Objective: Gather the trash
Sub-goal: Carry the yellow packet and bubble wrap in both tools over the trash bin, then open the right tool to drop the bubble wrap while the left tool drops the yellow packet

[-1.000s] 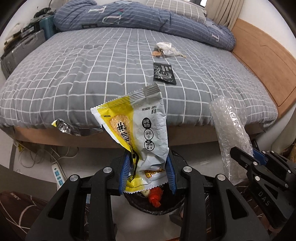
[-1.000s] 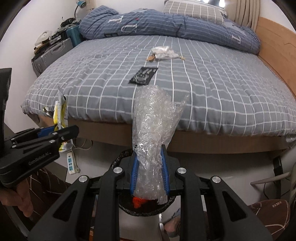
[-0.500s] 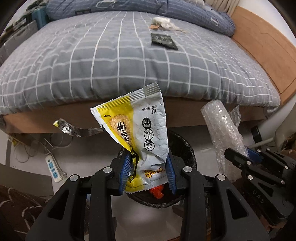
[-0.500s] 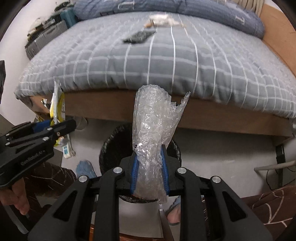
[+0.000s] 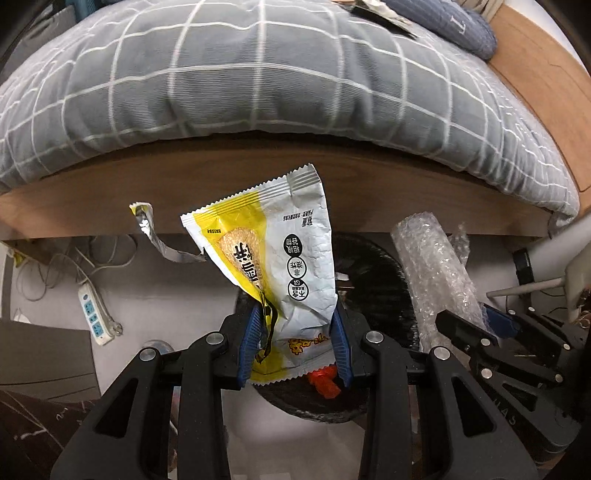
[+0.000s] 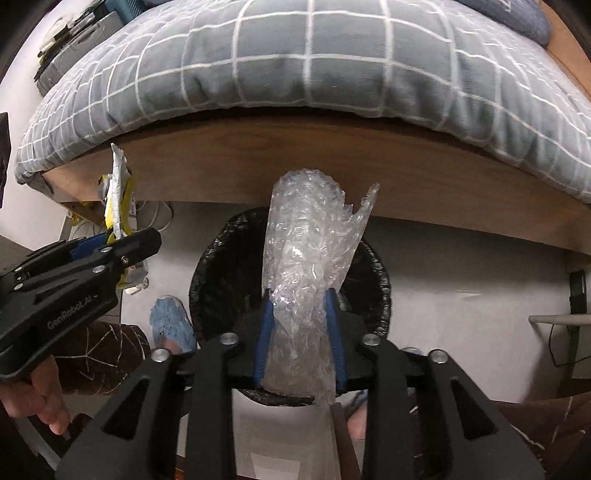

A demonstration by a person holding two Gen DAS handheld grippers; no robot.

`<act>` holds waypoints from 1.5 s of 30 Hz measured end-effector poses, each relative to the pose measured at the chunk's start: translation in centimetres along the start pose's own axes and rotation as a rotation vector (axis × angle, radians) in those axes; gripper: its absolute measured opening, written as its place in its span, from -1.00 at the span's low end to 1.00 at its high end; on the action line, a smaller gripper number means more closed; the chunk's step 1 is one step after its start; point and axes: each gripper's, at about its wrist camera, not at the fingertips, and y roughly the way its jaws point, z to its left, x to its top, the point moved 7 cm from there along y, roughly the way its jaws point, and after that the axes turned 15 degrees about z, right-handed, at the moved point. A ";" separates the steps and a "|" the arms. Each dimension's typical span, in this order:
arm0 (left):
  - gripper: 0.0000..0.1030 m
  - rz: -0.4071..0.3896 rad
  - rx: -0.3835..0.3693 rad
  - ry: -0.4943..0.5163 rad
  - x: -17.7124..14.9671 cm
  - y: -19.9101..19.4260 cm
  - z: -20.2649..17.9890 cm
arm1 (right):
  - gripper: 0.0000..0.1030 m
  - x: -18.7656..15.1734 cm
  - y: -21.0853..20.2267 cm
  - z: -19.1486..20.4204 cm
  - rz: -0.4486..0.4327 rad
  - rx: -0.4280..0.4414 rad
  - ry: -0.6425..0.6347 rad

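My left gripper (image 5: 295, 332) is shut on a yellow and white snack wrapper (image 5: 273, 258), held upright above a round black-lined trash bin (image 5: 373, 266); a torn foil strip (image 5: 155, 236) hangs off its left side. My right gripper (image 6: 298, 325) is shut on a roll of clear bubble wrap (image 6: 306, 258), held over the same bin (image 6: 214, 266). Each gripper shows in the other view: the right one (image 5: 480, 328) with the bubble wrap (image 5: 436, 273), the left one (image 6: 122, 243) with the wrapper (image 6: 118, 199). Something red (image 5: 323, 380) lies in the bin.
The bed with a grey checked duvet (image 5: 258, 74) and wooden frame (image 5: 258, 184) stands just beyond the bin. A white power strip (image 5: 94, 314) and cables lie on the floor at left. A blue slipper (image 6: 171, 325) is beside the bin. Dark wrappers (image 5: 384, 14) lie on the bed.
Both grippers have dropped lower and tilted down toward the floor; the bed top has slid up out of view and the bin now sits under both held items.
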 end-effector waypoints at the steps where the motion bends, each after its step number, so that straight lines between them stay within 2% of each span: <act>1: -0.34 -0.003 0.005 -0.004 0.1 0.0 0.4 | -0.24 0.0 0.2 0.2 0.005 -0.007 -0.002; 4: -0.34 0.001 0.023 -0.003 -0.1 0.5 1.3 | 0.01 0.0 0.5 0.5 0.010 -0.035 0.005; 8: -0.34 0.012 0.026 0.024 -0.1 1.2 0.6 | 0.25 0.1 0.6 -0.1 0.000 -0.058 0.035; 12: -0.34 0.015 0.015 0.043 0.3 1.6 -0.9 | 0.51 0.0 -0.2 -2.9 -0.034 -0.071 0.097; 15: -0.34 0.029 0.015 0.068 0.4 2.2 -2.5 | 0.53 -0.3 -0.9 -5.4 -0.054 -0.087 0.149; 20: -0.34 0.051 0.011 0.097 0.3 3.1 -4.7 | 0.72 -0.9 -1.8 -9.4 -0.084 -0.103 0.232; 29: -0.32 0.050 0.011 0.165 0.7 3.9 -8.3 | 0.78 -1.2 -3.0 -11.8 -0.106 -0.107 0.286; 33: -0.06 0.038 0.031 0.160 0.9 4.1 -8.5 | 0.78 -1.1 -3.2 -12.2 -0.108 -0.099 0.300; 38: 0.12 0.023 0.044 0.154 0.8 3.6 -8.3 | 0.78 -0.9 -3.2 -11.7 -0.102 -0.094 0.291; 45: 0.55 0.000 0.055 0.126 1.0 2.9 -6.6 | 0.78 -0.1 -3.5 -10.7 -0.119 -0.090 0.286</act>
